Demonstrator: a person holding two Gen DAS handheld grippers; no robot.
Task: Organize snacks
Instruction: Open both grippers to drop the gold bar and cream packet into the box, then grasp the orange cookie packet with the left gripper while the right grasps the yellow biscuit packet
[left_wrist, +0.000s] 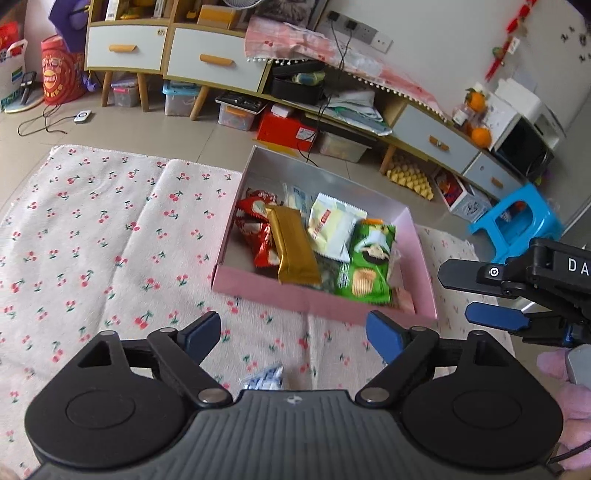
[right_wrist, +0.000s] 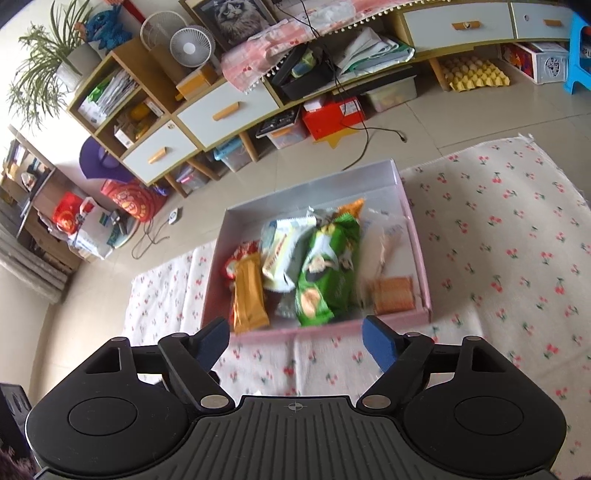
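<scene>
Cherry-print cloth (left_wrist: 92, 236) spread over the surface, pale tile floor (left_wrist: 155, 125) beyond it. Along the wall a low cabinet with white drawers (left_wrist: 218, 59), clutter of bins and a red box (left_wrist: 286, 127) underneath, blue stool (left_wrist: 517, 225) off to the right. Right view also shows a small fan (right_wrist: 190, 46) and potted plant (right_wrist: 48, 51) on the shelving.

Pink shallow box (left_wrist: 317, 304) sits on the cloth, open top, pale inside. Snacks piled in it: gold bar wrapper (left_wrist: 293, 245), red packets (left_wrist: 255, 225), cream-white packet (left_wrist: 334, 225), green chip bag (left_wrist: 369, 264), biscuit pack in clear wrap (right_wrist: 393, 293) at the right end. A blurred blue-white packet (left_wrist: 264, 378) lies on the cloth just ahead of the left tongs' body.

Left tongs (left_wrist: 293, 338) spread wide, nothing between the pads, near side of the box. Right tongs (right_wrist: 295, 341) likewise spread, empty, just short of the box's near wall.
</scene>
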